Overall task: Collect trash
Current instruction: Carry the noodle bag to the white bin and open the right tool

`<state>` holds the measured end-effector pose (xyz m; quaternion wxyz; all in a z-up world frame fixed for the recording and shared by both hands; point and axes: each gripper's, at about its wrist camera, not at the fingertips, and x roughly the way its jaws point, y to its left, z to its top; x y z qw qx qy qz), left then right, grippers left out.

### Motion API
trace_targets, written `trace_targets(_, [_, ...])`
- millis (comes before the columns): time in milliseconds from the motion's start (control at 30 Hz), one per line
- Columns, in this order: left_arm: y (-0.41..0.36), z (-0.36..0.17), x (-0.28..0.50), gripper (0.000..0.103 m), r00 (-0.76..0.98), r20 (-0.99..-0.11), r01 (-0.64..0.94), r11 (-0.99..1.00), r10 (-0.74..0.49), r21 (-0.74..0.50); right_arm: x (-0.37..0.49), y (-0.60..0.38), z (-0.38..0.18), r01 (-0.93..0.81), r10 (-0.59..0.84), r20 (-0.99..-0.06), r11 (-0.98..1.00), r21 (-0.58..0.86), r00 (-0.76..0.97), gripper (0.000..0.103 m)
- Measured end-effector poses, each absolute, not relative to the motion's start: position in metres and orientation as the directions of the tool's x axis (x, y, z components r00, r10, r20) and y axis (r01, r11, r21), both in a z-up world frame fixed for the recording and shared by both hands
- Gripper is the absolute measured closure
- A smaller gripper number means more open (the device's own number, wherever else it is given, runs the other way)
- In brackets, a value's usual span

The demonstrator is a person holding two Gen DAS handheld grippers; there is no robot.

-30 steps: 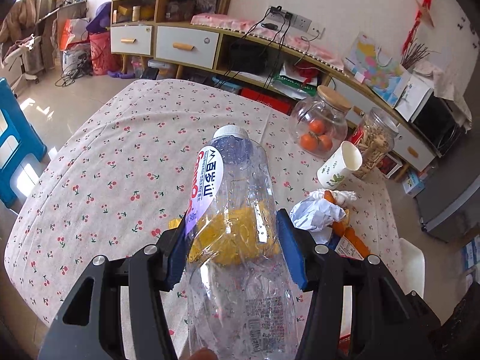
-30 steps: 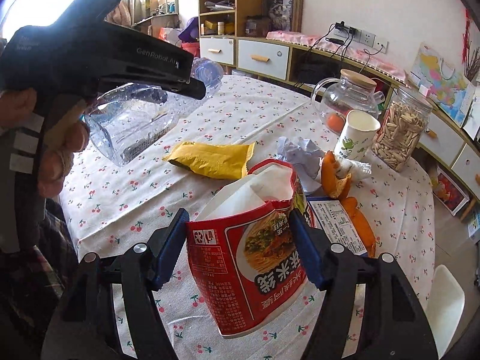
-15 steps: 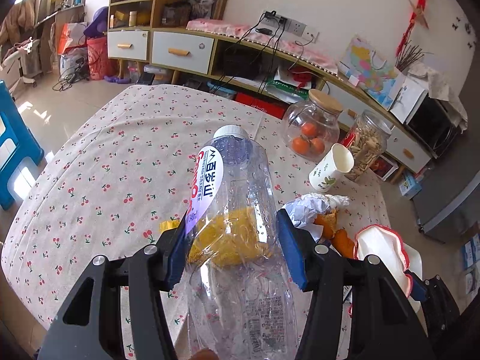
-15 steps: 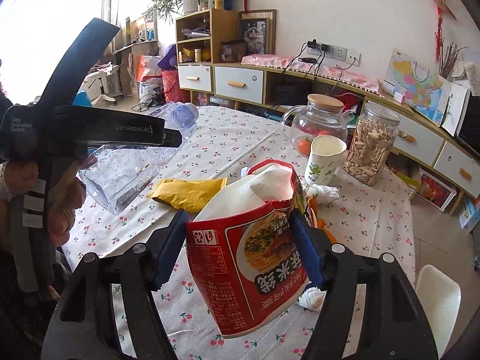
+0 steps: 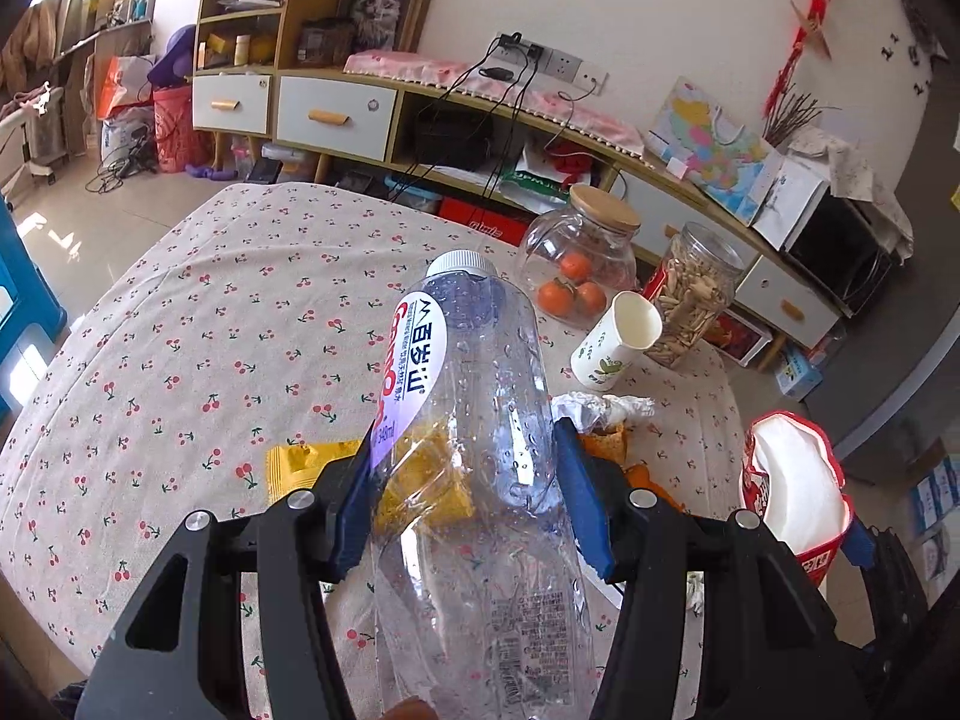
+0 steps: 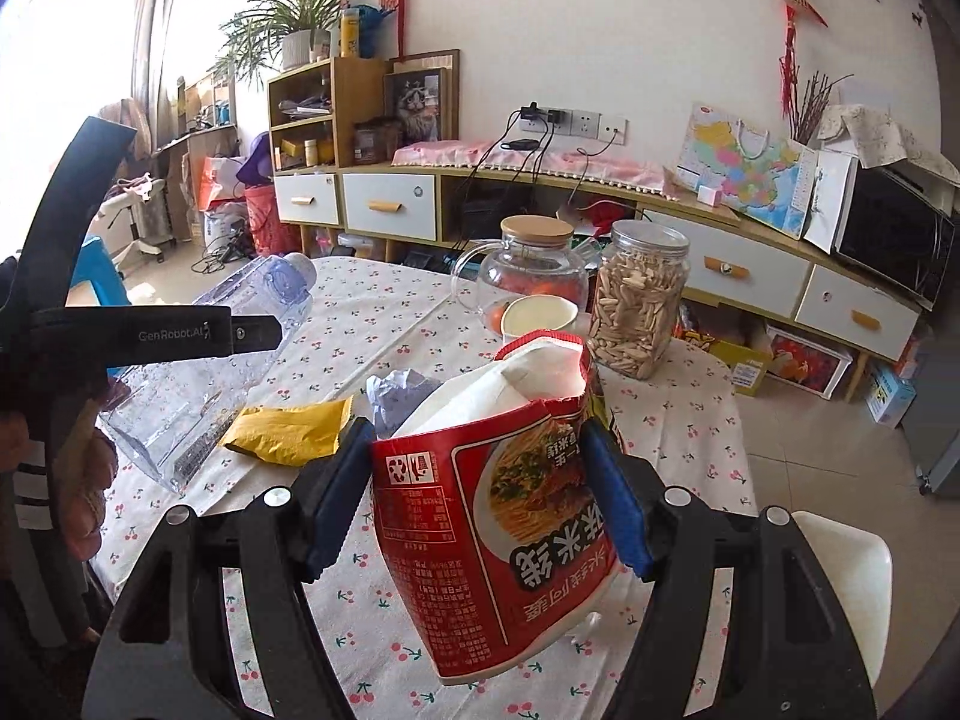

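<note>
- Left tongs (image 5: 465, 504) pinch the clear bottle (image 5: 474, 450) above the surface (image 5: 180, 330), long axis along the fingers, cap pointing away.
- Right tongs (image 6: 477, 492) pinch the red noodle cup (image 6: 504, 492), mouth up.
- Only the right view shows the yellow wrapper (image 6: 282, 435) whole; the crumpled paper (image 6: 399, 393) probably lies just behind it.

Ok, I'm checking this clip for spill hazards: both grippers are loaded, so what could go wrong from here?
The left hand-held gripper pinches a thin, dented plastic bottle; it could buckle and slip. The right hand-held gripper squeezes an open noodle cup that is tilted, so any leftovers may spill on the tablecloth. With both full, the yellow wrapper must wait.
</note>
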<state>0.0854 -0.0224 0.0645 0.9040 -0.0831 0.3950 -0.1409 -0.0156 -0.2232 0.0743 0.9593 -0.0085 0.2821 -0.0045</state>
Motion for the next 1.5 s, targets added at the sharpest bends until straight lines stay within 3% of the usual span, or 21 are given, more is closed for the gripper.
trace_targets(300, [-0.055, 0.071, 0.073, 0.049, 0.656, -0.658, 0.255, 0.929, -0.369, -0.267, -0.033, -0.259, 0.081, 0.131, -0.128, -0.506, 0.991, -0.03, 0.853, 0.037])
trace_targets(800, [-0.123, 0.065, 0.052, 0.049, 0.621, -0.679, 0.365, 0.911, -0.392, -0.191, -0.072, -0.363, 0.09, 0.434, -0.394, -0.469, 0.9, -0.023, 0.791, 0.037])
trace_targets(1233, [-0.235, 0.072, 0.019, 0.049, 0.548, -0.683, 0.536, 0.83, -0.483, -0.157, -0.086, -0.472, 0.05, 0.743, -0.557, -0.653, 0.669, 0.014, 0.514, 0.034])
trace_targets(1267, [-0.244, 0.072, 0.017, 0.049, 0.539, -0.684, 0.549, 0.821, -0.492, -0.158, -0.093, -0.475, 0.052, 0.76, -0.568, -0.652, 0.65, 0.02, 0.503, 0.032])
trace_targets(1367, [-0.276, 0.072, 0.01, 0.049, 0.501, -0.691, 0.589, 0.79, -0.522, -0.17, -0.119, -0.484, 0.066, 0.822, -0.636, -0.61, 0.568, 0.044, 0.472, 0.007])
trace_targets(1500, [-0.316, 0.071, -0.001, 0.049, 0.452, -0.699, 0.638, 0.748, -0.554, -0.18, -0.153, -0.504, 0.083, 0.869, -0.68, -0.582, 0.484, 0.099, 0.445, 0.007])
